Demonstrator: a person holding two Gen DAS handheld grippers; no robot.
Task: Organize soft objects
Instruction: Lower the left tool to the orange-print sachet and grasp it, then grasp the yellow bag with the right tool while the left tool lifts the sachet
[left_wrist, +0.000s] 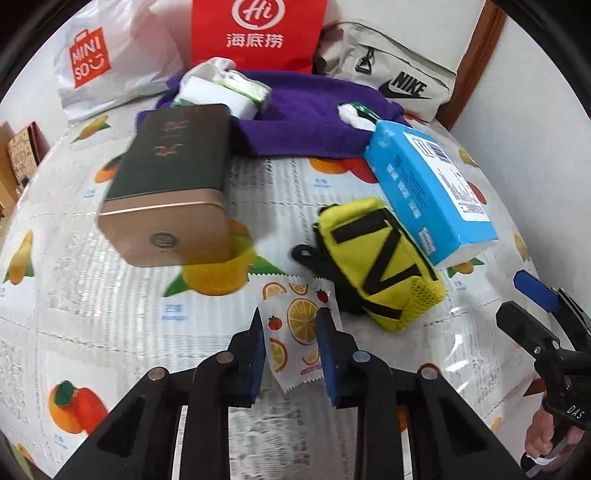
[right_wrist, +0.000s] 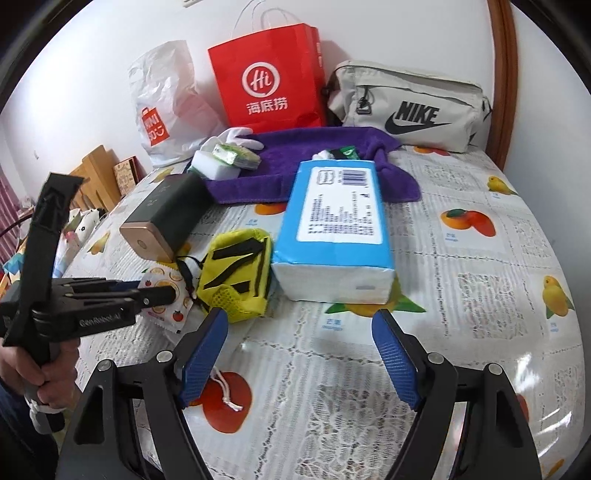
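The left tongs (left_wrist: 290, 332) clench the fruit-print sachet (left_wrist: 295, 325) just above the tabletop (left_wrist: 110, 314), its long axis along their reach, while the right tongs (right_wrist: 299, 339) hang released, farther off.

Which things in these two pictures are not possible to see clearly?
- Fruit-print packet: left gripper covers its sides in the left wrist view.
- Green tin: blurred lettering, left wrist view.
- Blue tissue pack: label print too small, right wrist view.
- Red bag: top cut off, left wrist view.
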